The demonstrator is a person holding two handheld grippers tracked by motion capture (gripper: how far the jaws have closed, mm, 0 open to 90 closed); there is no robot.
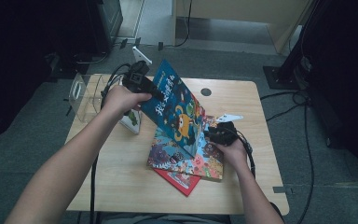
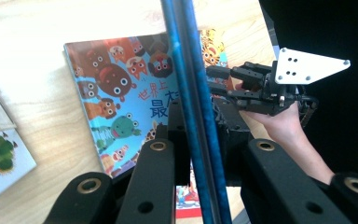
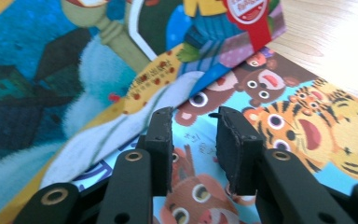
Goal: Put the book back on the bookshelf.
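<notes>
Blue picture book [image 1: 177, 109], tilted above the animal-cover book [image 1: 189, 156] near the table's [image 1: 121, 186] right edge, clamped by the left gripper [image 1: 154, 91]; right gripper [image 1: 210, 134] jaws parted, holding nothing.

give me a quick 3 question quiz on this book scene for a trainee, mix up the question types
1. True or false: the left gripper has its jaws clamped on the edge of the blue picture book, which is tilted up off the pile.
2. Multiple choice: the right gripper is
A. shut on the red book
B. open, jaws apart over the animal-cover book
C. holding the clear plastic rack
3. Fill in: the bottom of the pile on the wooden table is a ____ book, its corner poking out toward the person.

Key
1. True; the left gripper view shows the book's edge between the jaws.
2. B; it hovers by the animal-cover book.
3. Red; see the red book.
</notes>
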